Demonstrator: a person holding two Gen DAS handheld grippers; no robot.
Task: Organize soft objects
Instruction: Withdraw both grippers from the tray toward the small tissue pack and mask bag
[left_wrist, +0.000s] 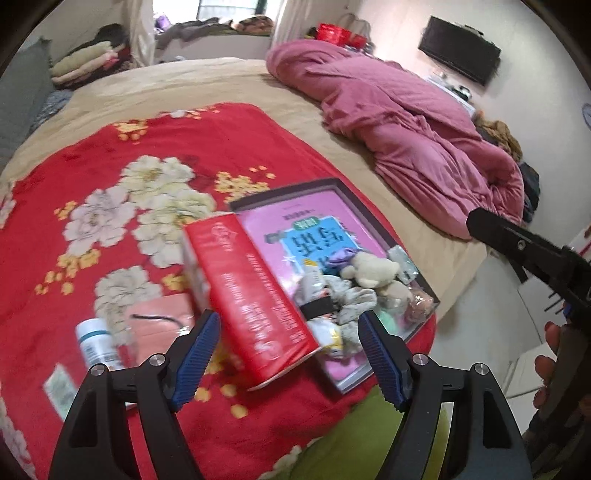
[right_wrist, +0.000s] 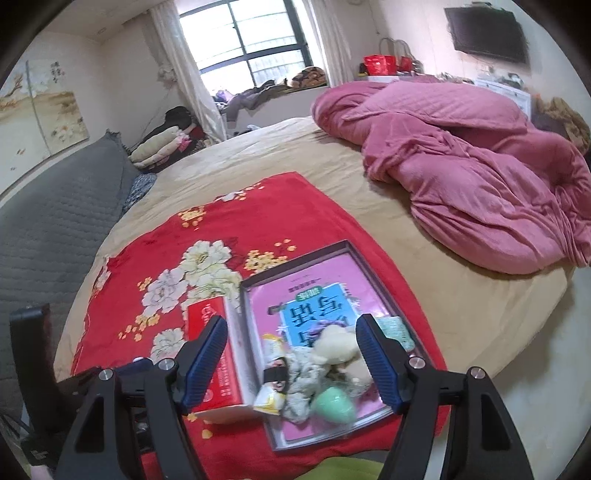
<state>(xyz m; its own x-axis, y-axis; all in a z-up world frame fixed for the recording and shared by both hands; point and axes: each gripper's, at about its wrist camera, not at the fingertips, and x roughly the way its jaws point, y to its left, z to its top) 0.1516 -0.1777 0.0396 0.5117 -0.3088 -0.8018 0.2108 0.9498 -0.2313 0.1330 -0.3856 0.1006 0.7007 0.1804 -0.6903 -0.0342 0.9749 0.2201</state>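
Soft toys (right_wrist: 332, 365), a cream plush, grey cloth pieces and a mint-green egg shape, lie heaped in a shallow dark-rimmed tray (right_wrist: 295, 258) lined with a pink and blue sheet, on a red floral blanket (left_wrist: 110, 184) spread over the tan bed (left_wrist: 388, 177). A red carton (left_wrist: 251, 295) lies beside the tray's left edge. Both the left gripper (left_wrist: 288, 354) and the right gripper (right_wrist: 291, 362) hover above with jaws spread wide, pinching nothing.
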